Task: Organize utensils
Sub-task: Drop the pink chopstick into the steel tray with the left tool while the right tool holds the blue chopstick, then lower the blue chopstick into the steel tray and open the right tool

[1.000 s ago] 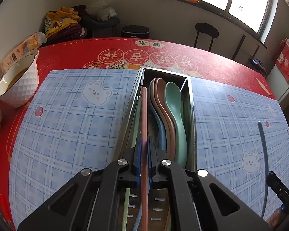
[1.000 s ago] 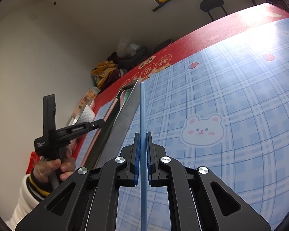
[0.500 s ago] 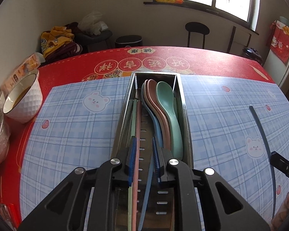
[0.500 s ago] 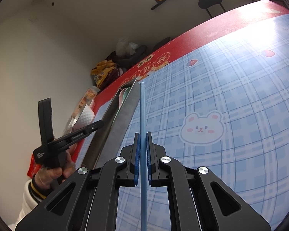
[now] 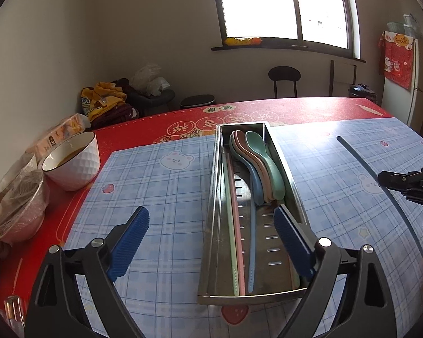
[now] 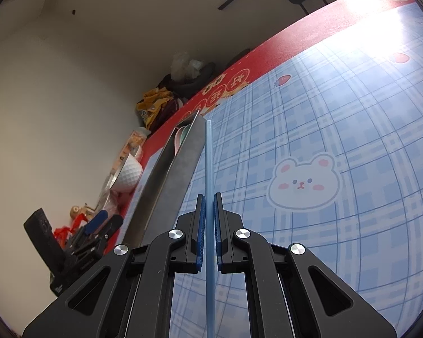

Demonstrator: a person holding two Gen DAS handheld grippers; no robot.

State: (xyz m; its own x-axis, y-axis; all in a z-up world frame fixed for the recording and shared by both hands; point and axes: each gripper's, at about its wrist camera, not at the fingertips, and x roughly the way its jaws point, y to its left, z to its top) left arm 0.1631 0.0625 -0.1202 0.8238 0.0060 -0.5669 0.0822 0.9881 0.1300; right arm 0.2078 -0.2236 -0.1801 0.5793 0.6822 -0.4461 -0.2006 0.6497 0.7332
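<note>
Between the right gripper (image 6: 208, 222) pads a blue chopstick (image 6: 207, 163) was clamped, seen end-on only in the right wrist view. Left gripper (image 5: 211, 242) jaws were opening wide, nothing gripped. Beyond, spoons (image 5: 256, 163) and chopsticks (image 5: 234, 219) were seen inside the steel tray (image 5: 215, 186), left view only.

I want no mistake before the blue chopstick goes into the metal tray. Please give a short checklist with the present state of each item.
1. Right gripper shut on the blue chopstick: ok.
2. Left gripper lets go, jaws opening, nothing between them: ok.
3. Pink chopstick lies inside the metal tray: ok.
4. Free slot beside the blue chopstick already in the tray: ok.
5. Spoons stacked in the tray's far half: ok.
6. Held chopstick above the tray: not ok, it is beside it.
</note>
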